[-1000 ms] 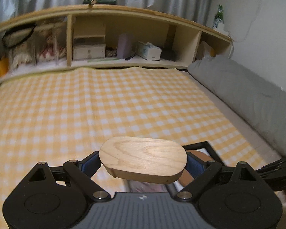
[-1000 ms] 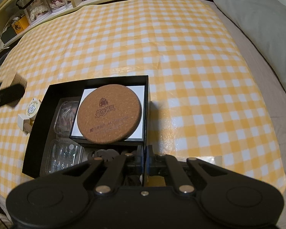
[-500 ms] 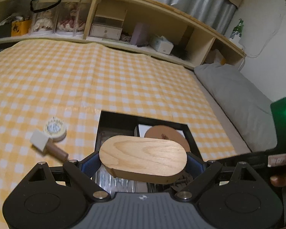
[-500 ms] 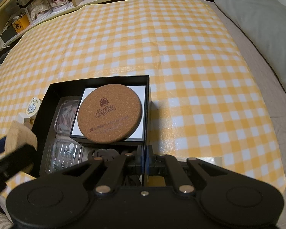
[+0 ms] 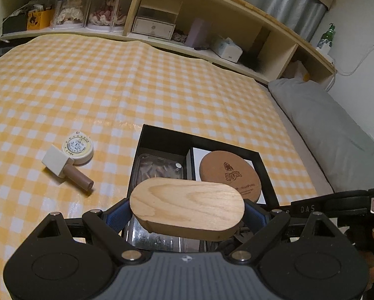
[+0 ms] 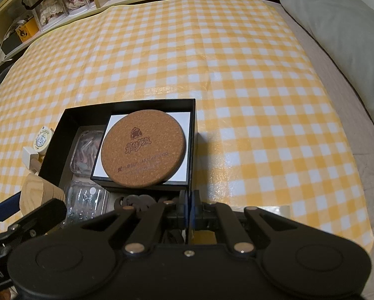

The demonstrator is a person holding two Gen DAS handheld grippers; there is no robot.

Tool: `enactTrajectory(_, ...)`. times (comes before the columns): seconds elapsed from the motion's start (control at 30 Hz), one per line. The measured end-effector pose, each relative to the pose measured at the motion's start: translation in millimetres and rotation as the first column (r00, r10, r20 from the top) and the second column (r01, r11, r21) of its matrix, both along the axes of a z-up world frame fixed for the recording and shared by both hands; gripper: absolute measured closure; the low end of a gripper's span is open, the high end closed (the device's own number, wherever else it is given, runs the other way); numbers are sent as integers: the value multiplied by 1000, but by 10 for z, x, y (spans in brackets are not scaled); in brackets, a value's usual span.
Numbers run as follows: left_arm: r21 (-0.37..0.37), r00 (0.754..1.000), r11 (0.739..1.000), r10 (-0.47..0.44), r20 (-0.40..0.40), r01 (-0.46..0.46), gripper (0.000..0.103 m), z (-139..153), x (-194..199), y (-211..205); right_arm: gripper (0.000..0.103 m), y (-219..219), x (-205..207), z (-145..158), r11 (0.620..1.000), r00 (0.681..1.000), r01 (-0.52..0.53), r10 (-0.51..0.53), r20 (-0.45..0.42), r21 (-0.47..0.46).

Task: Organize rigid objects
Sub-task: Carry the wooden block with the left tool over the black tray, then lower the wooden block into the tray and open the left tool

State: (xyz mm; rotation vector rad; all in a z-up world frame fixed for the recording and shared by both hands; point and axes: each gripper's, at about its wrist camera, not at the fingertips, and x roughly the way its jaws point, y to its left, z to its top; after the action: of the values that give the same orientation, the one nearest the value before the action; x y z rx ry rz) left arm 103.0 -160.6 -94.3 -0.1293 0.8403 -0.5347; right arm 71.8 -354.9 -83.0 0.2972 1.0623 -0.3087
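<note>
Holding one oval wooden block (image 5: 187,206) by its two ends, the left claw (image 5: 187,216) hangs over the near left part of one open black box (image 5: 162,135). The right claw (image 6: 188,211) is clenched with its pads pressed together at the near wall of the box; whether the wall is pinched between them I cannot tell. Inside the box I count one round cork coaster (image 6: 143,146) lying on one white card (image 6: 179,120), two clear plastic cases (image 6: 85,150) at the left side, and some dark round pieces (image 6: 134,201) that are too small to count. The coaster has a printed logo and lines of writing, but I cannot read them. Outside the box, on the yellow checked cloth (image 6: 236,75), lie one round white tin (image 5: 78,147) with a printed label, not readable, and one small bottle (image 5: 67,170) with a white square cap, touching each other. The letters "DAS" show on the right claw's arm in the left wrist view.
</note>
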Motion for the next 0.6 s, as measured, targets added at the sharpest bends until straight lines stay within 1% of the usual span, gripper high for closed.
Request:
enactTrajectory(0.13,32,1000,999,15,-8,-14,10,-21,12,-1,100,7,4,2,1000,1000,0,0,0,-1)
enactTrajectory(0.23,34,1000,999,9,-14,-8,10,-17,16,-10,100,5,6,5,1000,1000,0,0,0,-1)
enactTrajectory(0.37,56,1000,998,3,-19,-2,7,-17,6,-37,99,-11,-4,-7,1000,1000,-4,4,-3,-2)
enactTrajectory(0.6,84,999,996,3,-43,0,5,-37,10,-42,99,15,2,-13,1000,1000,-4,4,-4,-3)
